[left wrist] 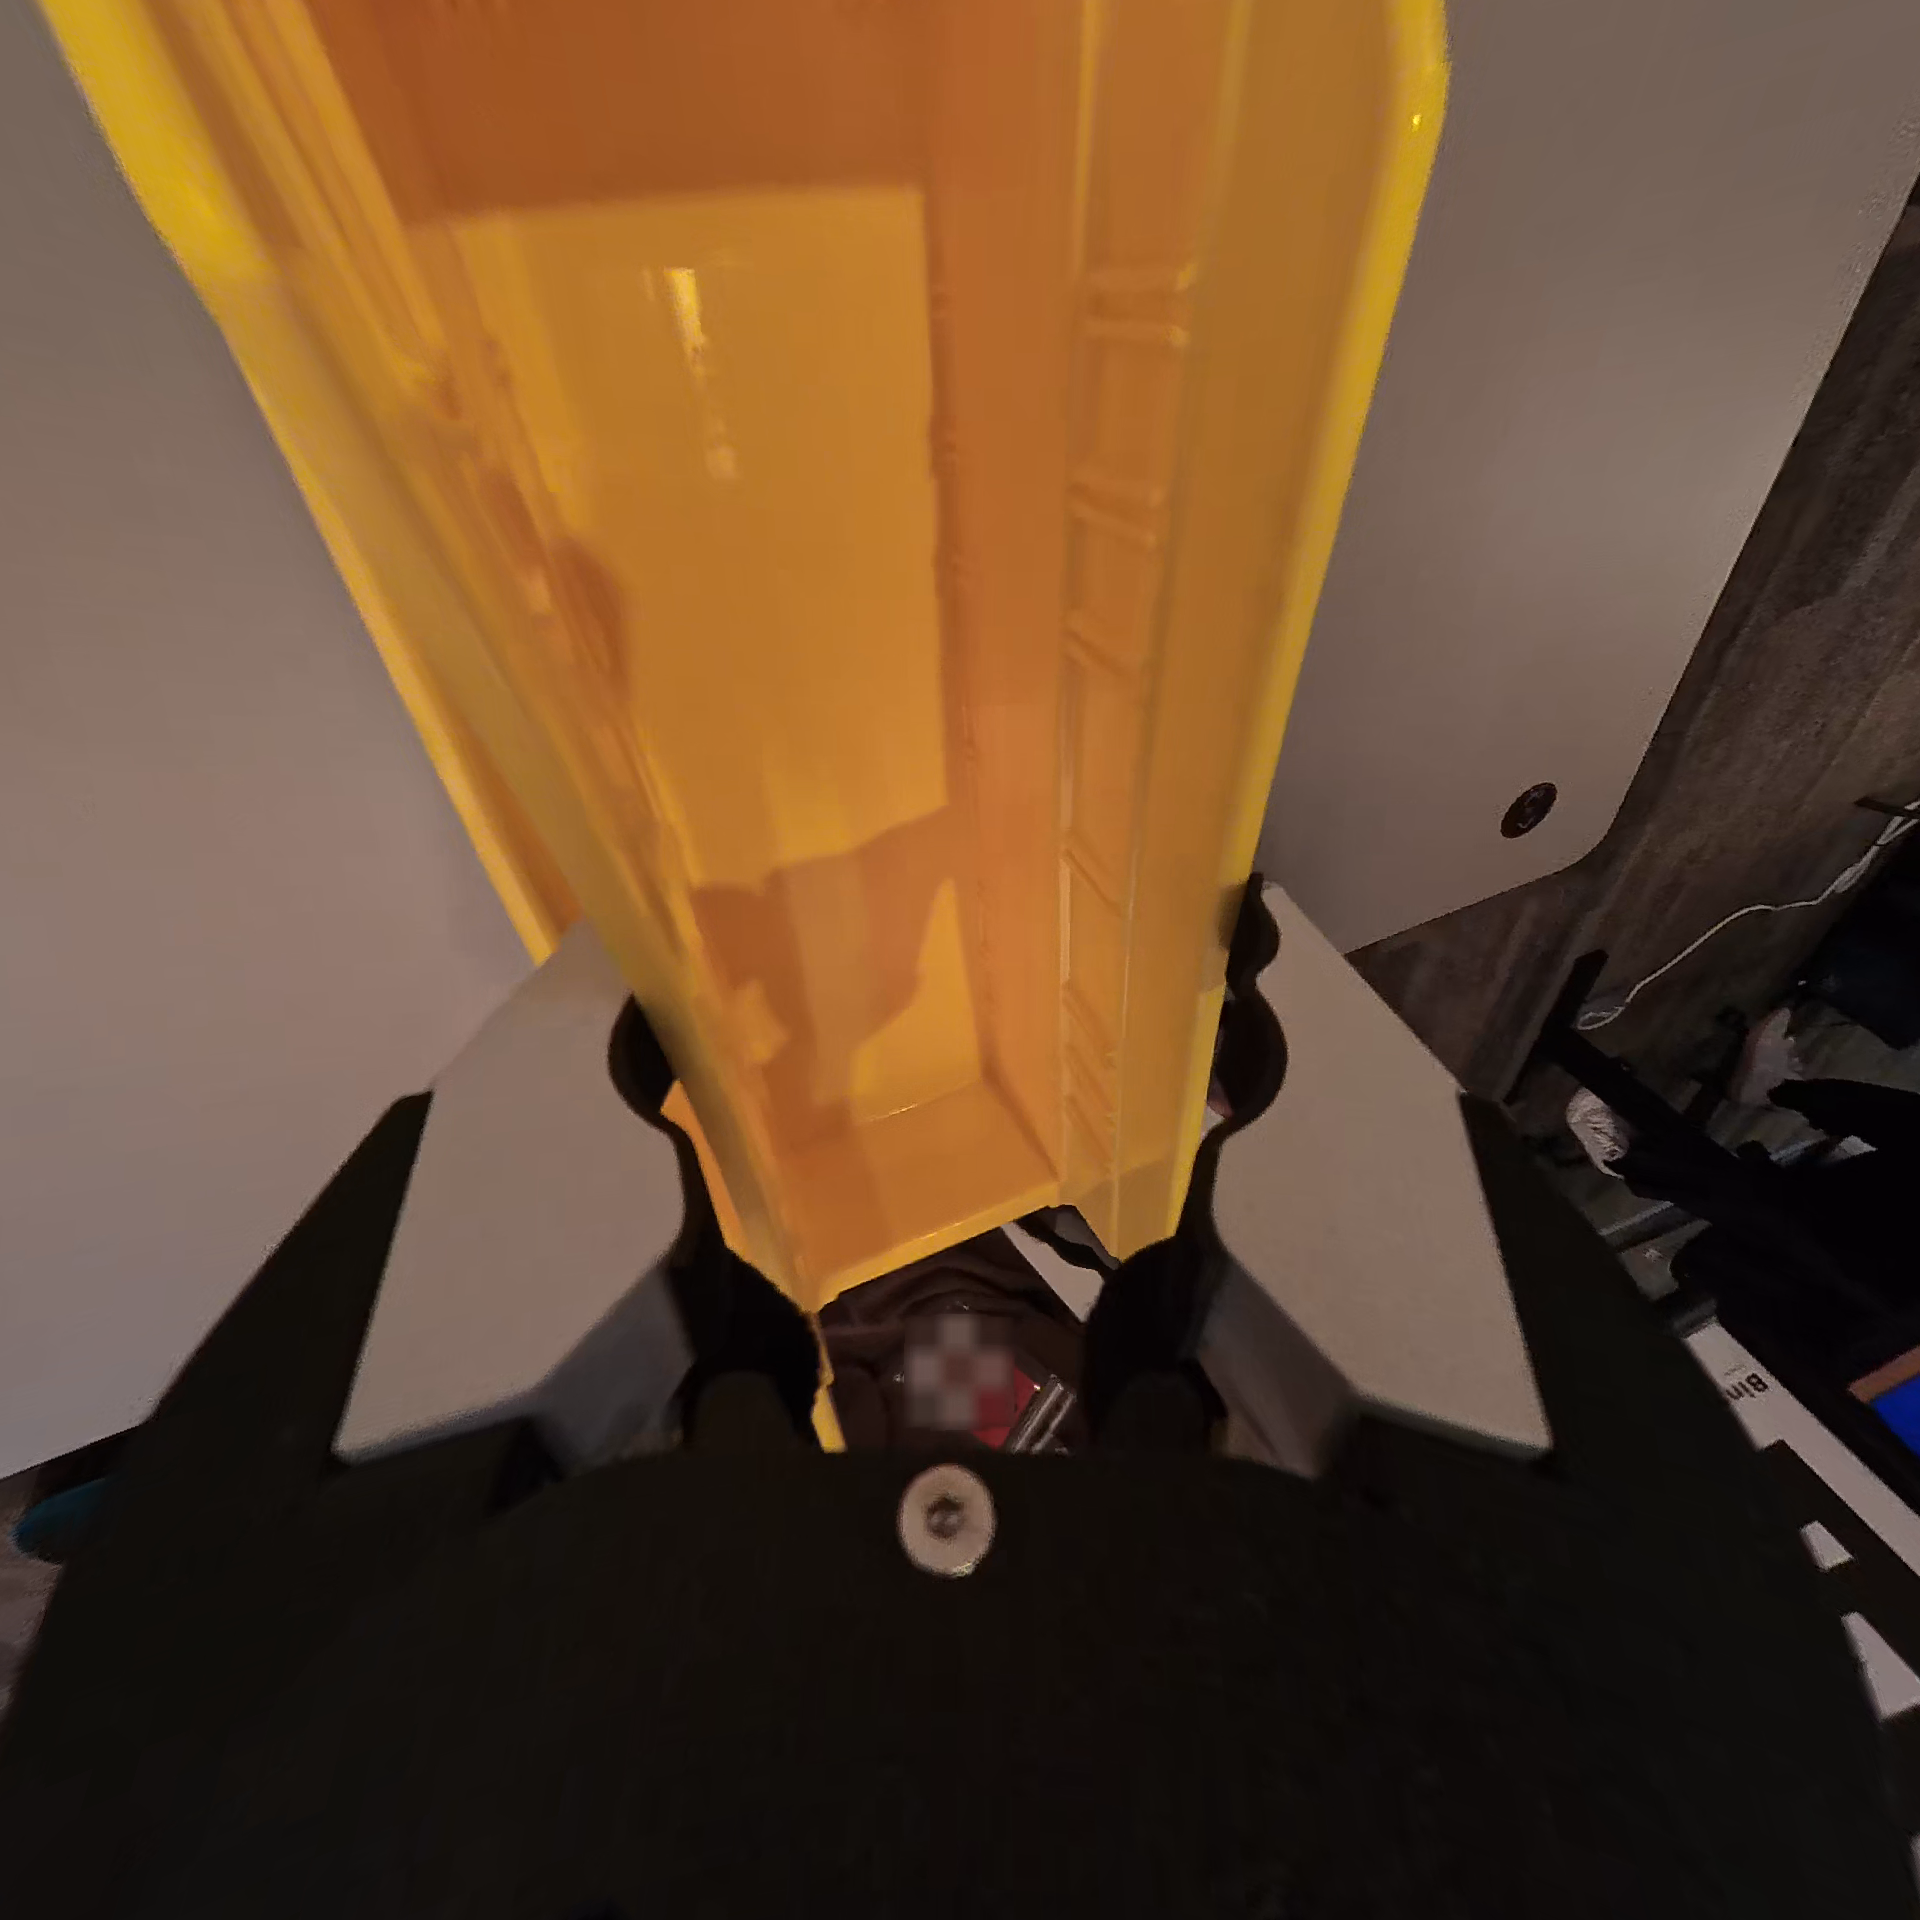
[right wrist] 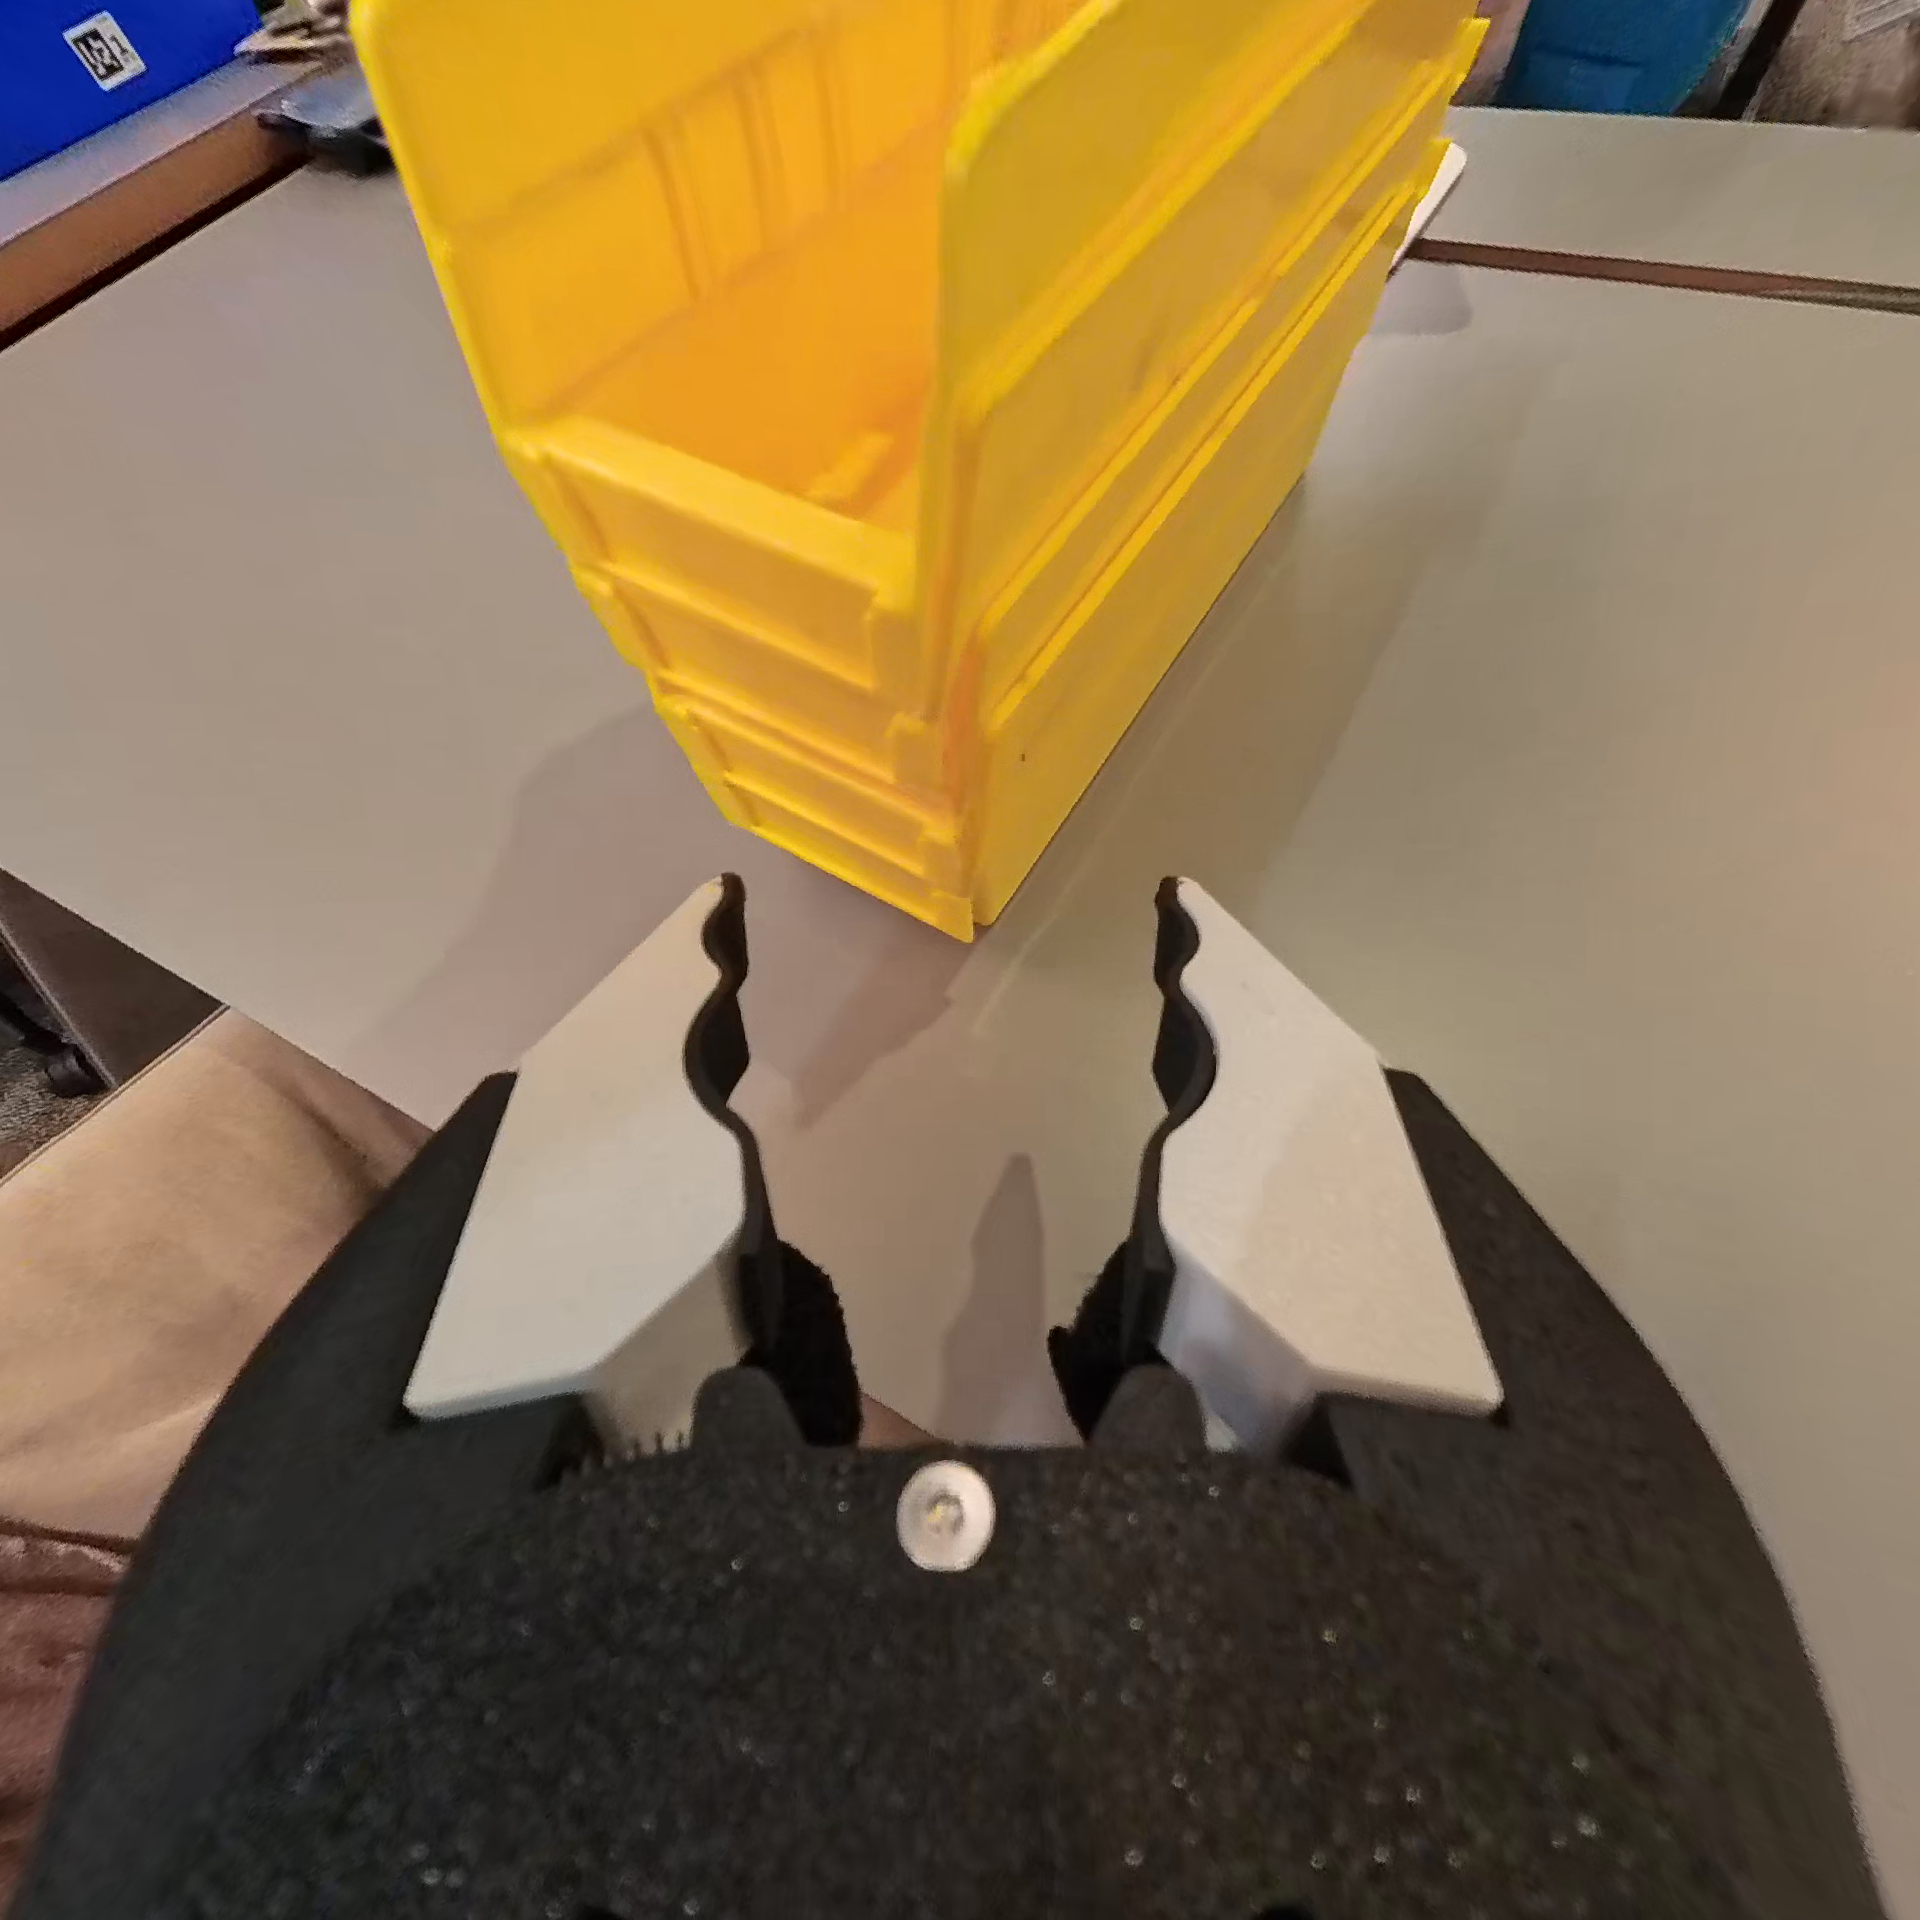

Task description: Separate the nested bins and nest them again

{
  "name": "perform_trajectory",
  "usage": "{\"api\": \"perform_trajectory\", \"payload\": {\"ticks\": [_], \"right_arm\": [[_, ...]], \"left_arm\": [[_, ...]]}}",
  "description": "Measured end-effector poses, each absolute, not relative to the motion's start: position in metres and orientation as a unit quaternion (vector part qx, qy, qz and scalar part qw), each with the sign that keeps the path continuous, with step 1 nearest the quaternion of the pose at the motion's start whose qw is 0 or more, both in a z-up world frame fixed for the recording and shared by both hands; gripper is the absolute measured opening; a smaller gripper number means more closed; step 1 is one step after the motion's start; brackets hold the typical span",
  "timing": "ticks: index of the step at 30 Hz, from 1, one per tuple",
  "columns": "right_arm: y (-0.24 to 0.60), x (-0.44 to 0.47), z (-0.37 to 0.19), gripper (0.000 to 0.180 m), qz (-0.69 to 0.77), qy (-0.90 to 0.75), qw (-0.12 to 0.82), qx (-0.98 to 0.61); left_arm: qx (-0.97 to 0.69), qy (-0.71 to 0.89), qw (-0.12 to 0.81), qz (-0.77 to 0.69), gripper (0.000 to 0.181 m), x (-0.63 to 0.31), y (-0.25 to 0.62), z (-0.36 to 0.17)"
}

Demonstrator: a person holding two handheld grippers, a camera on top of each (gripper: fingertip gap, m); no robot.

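Right wrist view: our right hand-held gripper (right wrist: pixel 951 904) gapes empty just short of the nested bins' (right wrist: pixel 883 468) front corner, bare bench (right wrist: pixel 1558 675) either side; our left hand-held gripper (left wrist: pixel 925 987) clamps a lifted bin (left wrist: pixel 831 520).

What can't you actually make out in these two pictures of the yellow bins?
- Left wrist view: the held yellow bin fills the frame; its far end runs off the top edge, and it hides the table.
- Right wrist view: the stack of nested yellow bins is cut off at the top, so its count is uncertain.
- The left gripper is absent from the right wrist view.
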State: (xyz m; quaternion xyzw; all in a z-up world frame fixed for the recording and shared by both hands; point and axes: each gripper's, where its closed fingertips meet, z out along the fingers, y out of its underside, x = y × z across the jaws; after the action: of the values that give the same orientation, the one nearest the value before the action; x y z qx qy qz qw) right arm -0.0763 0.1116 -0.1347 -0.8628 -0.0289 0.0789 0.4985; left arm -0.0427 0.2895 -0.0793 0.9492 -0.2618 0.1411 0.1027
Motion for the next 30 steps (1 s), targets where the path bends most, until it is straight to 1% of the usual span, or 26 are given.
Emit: {"api": "perform_trajectory", "payload": {"ticks": [6,11,14,24,30], "right_arm": [[0.111,-0.074,-0.133,0.079,0.090,-0.022,0.501,-0.861],[0.112,-0.075,-0.132,0.079,0.089,-0.026,0.503,-0.859],[0.112,-0.077,-0.133,0.079,0.089,-0.029,0.501,-0.860],[0.111,-0.075,-0.134,0.079,0.094,-0.026,0.498,-0.862],[0.112,-0.073,-0.134,0.079,0.098,-0.023,0.497,-0.862]], "left_arm": [[0.947,-0.264,0.103,0.149,0.104,-0.042,0.292,-0.067],[0.947,-0.254,0.106,0.165,0.105,-0.041,0.293,-0.093],[0.946,-0.257,0.107,0.164,0.103,-0.042,0.293,-0.093],[0.942,-0.289,0.150,0.078,0.104,-0.049,0.269,-0.078],[0.942,-0.277,0.151,0.115,0.104,-0.039,0.270,-0.079]]}}
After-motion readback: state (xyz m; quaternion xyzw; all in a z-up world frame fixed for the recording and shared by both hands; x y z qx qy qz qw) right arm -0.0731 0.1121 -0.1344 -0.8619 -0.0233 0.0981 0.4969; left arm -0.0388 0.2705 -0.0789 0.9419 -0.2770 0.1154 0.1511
